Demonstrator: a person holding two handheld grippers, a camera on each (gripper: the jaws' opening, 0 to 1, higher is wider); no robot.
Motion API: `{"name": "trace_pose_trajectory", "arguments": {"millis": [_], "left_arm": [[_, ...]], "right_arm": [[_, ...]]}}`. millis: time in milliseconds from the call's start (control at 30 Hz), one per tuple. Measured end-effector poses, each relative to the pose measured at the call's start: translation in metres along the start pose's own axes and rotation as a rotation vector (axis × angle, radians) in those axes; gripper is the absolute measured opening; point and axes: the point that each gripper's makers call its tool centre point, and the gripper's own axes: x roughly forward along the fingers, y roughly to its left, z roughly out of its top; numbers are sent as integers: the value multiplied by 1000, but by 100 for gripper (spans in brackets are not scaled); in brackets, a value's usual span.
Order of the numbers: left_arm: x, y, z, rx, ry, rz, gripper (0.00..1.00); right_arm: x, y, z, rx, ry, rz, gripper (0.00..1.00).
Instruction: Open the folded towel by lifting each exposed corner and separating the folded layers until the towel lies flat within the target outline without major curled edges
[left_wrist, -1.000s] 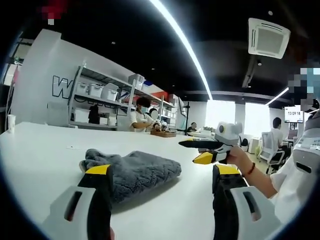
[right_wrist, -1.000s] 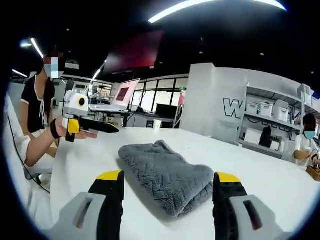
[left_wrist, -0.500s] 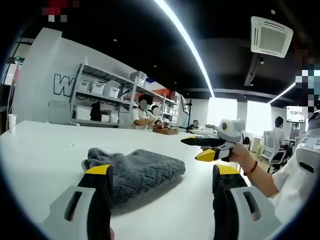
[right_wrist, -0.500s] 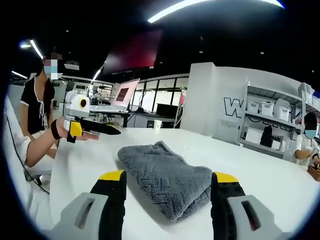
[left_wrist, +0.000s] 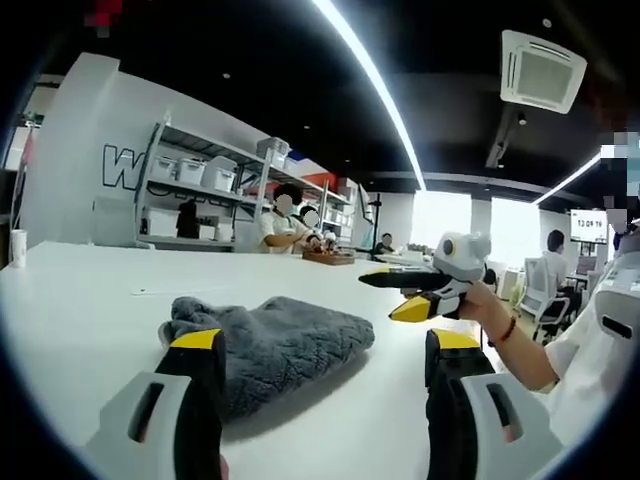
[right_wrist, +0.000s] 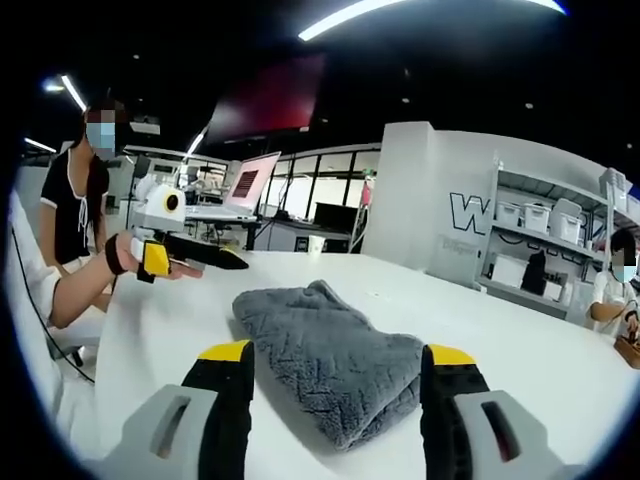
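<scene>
towel (right_wrist: 330, 360): grey plush cloth, ribbed | table (right_wrist: 160, 340): smooth white, matt

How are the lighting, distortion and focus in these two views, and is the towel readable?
Left gripper view: ceiling strip light blows out and curves with fisheye bending; the grey towel is sharp and casts a soft shadow on the white table. Right gripper view: the towel's weave reads clearly, the table is bright without harsh glare, and the ceiling is dark.
</scene>
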Motion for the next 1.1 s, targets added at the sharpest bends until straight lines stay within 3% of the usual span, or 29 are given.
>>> {"name": "trace_pose_trajectory", "arguments": {"millis": [1100], "left_arm": [[7, 13, -1, 13, 24, 40, 77]], "right_arm": [[13, -20, -11, 34, 19, -24, 54]]}}
